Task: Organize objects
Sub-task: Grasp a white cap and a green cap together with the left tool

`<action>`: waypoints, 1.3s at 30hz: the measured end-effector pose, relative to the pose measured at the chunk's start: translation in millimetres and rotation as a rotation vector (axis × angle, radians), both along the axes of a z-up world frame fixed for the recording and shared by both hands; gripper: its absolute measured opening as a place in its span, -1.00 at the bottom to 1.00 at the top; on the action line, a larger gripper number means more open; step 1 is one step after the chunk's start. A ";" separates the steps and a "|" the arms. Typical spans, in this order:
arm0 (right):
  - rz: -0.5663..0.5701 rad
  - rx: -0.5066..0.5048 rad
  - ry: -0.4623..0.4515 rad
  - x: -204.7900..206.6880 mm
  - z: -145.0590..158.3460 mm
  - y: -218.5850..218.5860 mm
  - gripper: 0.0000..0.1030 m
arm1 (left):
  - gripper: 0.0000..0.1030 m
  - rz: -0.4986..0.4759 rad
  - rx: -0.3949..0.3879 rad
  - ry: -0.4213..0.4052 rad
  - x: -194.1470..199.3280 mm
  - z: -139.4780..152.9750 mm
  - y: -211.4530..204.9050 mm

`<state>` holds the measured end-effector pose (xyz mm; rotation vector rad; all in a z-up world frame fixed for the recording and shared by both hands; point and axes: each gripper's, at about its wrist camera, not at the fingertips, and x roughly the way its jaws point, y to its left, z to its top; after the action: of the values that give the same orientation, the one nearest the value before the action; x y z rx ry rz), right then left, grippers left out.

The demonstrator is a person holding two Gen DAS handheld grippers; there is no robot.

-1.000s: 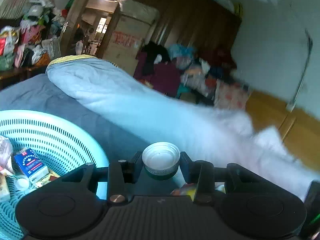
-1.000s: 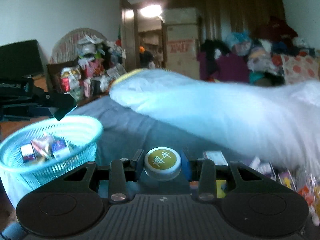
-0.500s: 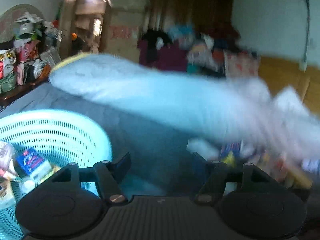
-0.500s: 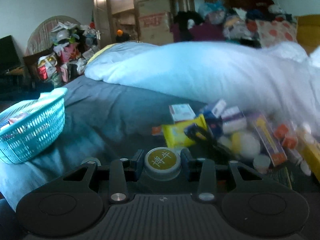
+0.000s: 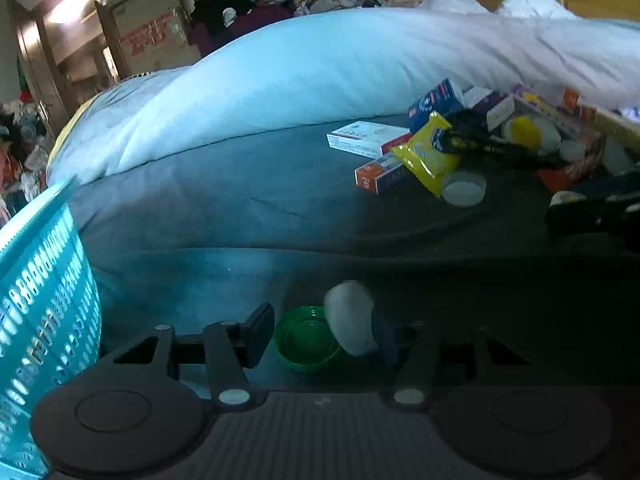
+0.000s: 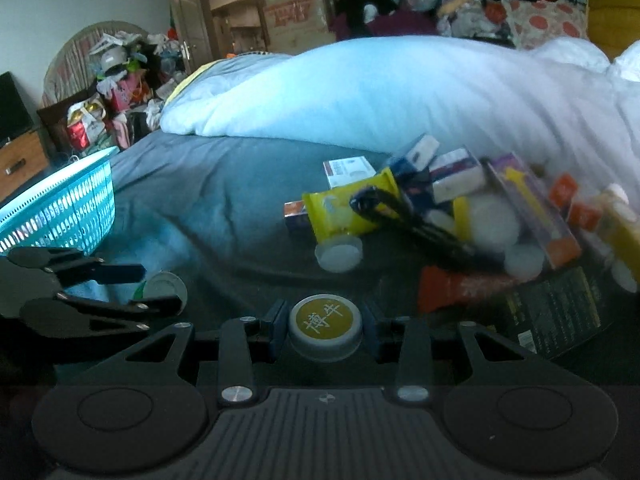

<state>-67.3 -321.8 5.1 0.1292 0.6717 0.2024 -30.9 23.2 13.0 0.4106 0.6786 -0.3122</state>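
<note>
Two grippers low over a dark bedsheet, between a basket and a heap of small goods.

The right gripper [image 6: 325, 330] is clamped on a small round jar with a yellow lid [image 6: 325, 322], its pads pressed on either side. The left gripper [image 5: 320, 330] has its jaws apart and closing; a green-and-white tub [image 5: 328, 330] lies tipped on its side between them, leaning against the right finger, with a gap to the left one. The bedsheet [image 5: 240, 208] carries the turquoise basket [image 5: 44, 312] at its left edge. Toward the right edge, against the pale blue quilt [image 5: 320, 64], lies the heap: a white box [image 5: 366, 136], a yellow packet [image 5: 426, 152], a white cap [image 5: 464, 188] and more boxes, blurred in the right wrist view.
</note>
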 end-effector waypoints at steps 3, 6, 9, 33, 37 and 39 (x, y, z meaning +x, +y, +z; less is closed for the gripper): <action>0.002 0.004 0.002 2.2 0.6 -2.7 -0.22 | 0.10 -0.012 0.000 -0.009 -2.2 -4.7 -5.3; 0.001 0.006 0.001 3.0 -0.8 -3.0 -0.22 | 0.10 -0.055 0.022 -0.046 -7.7 -2.3 -14.2; -0.001 0.009 0.007 3.4 -3.4 -3.8 -0.22 | 0.08 -0.114 0.044 -0.062 -13.7 -2.3 -25.5; -0.020 0.027 0.000 4.3 -4.3 -15.2 -0.22 | -0.14 -0.092 -0.041 0.024 -37.5 0.8 -27.6; -0.016 0.025 0.005 5.3 -6.9 -15.5 -0.22 | -0.15 -0.088 -0.019 0.027 -36.6 -8.9 -32.8; -0.015 0.024 0.007 6.0 -6.8 -16.5 -0.22 | -0.13 -0.079 -0.031 0.027 -33.5 -9.8 -32.9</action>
<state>-61.3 -338.3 -1.6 0.1583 0.6748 0.1958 -64.4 -9.8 3.2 0.4052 0.6838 -0.4031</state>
